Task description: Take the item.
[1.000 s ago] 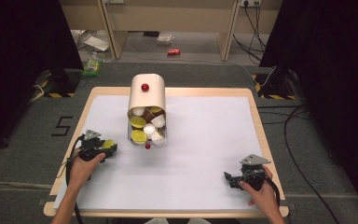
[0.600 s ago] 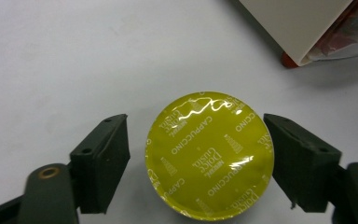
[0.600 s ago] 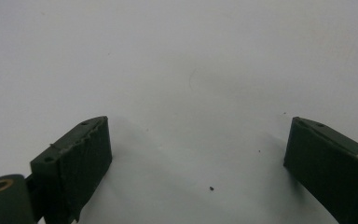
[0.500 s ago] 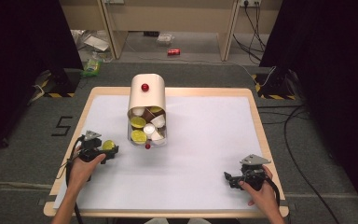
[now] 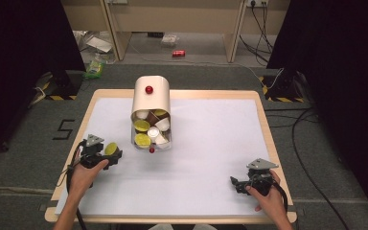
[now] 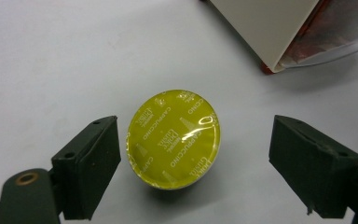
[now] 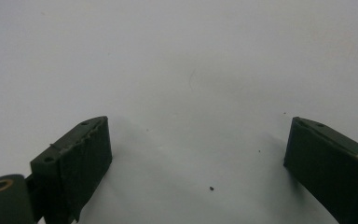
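Note:
A yellow cappuccino capsule [image 6: 174, 140] rests on the white table sheet [image 5: 211, 143], foil face up and slightly tilted. My left gripper [image 6: 196, 140] is open around it. Its jaws have just been opening, and the capsule sits between them, close to the left pad [image 6: 98, 163] and well apart from the right pad [image 6: 307, 158]. From above, the capsule [image 5: 111, 148] lies at the tips of the left gripper [image 5: 116, 154], near the table's left side. My right gripper [image 5: 235, 184] stands open over bare sheet at the front right, with nothing between its jaws [image 7: 196, 154].
A cream rounded container [image 5: 151, 98] with a red knob lies near the table's middle, its mouth toward me, holding several yellow, white and brown capsules [image 5: 143, 127]. Its corner [image 6: 270, 32] shows just beyond the left gripper. Cables and litter lie on the floor beyond the table.
The left gripper's jaws have spread off the yellow capsule, which stays on the sheet where it was. Both hands have hardly shifted.

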{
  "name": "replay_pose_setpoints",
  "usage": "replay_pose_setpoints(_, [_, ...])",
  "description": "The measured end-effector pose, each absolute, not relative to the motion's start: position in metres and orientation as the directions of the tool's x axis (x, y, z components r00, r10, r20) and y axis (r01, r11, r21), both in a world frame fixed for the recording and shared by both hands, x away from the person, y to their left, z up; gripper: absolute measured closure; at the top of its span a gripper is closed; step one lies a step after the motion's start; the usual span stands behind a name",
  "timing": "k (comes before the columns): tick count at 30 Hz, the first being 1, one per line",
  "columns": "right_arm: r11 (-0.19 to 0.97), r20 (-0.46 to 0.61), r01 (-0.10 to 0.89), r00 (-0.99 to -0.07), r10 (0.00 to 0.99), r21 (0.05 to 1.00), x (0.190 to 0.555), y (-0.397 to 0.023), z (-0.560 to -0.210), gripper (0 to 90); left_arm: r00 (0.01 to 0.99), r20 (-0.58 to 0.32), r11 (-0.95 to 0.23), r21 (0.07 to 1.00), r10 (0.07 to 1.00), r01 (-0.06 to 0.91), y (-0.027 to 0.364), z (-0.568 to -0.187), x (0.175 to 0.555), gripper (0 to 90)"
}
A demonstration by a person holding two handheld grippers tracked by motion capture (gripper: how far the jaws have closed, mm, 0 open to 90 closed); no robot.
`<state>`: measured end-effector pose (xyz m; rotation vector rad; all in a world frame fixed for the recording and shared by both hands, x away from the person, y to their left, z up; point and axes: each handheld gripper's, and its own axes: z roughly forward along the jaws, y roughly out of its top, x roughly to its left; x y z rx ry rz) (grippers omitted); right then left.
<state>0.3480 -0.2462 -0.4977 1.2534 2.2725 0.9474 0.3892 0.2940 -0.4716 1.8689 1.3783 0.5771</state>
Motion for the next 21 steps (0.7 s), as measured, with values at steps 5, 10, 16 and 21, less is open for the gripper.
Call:
replay_pose_setpoints(5, [0.377, -0.004, 0.595, -0.532, 0.847, 0.710, 0.348, -0.246, -0.498, 7.8, 0.326, -0.073, -0.149, 0.781, 0.943, 0.606, 0.295, -0.469, 0.383, 16.3])
replay_pose_setpoints(10, [0.378, -0.006, 0.591, -0.533, 0.846, 0.712, 0.348, -0.246, -0.498, 7.7, 0.329, -0.075, -0.146, 0.787, 0.941, 0.599, 0.295, -0.467, 0.376, 16.3])
replay_pose_setpoints(16, [0.377, -0.005, 0.592, -0.532, 0.846, 0.712, 0.348, -0.246, -0.498, 7.8, 0.339, -0.083, -0.146, 0.789, 0.937, 0.596, 0.294, -0.466, 0.370, 16.1])
replay_pose_setpoints(21, [0.378, -0.006, 0.591, -0.534, 0.846, 0.712, 0.348, -0.246, -0.498, 7.8, 0.341, -0.087, -0.142, 0.792, 0.936, 0.594, 0.293, -0.467, 0.366, 16.0])
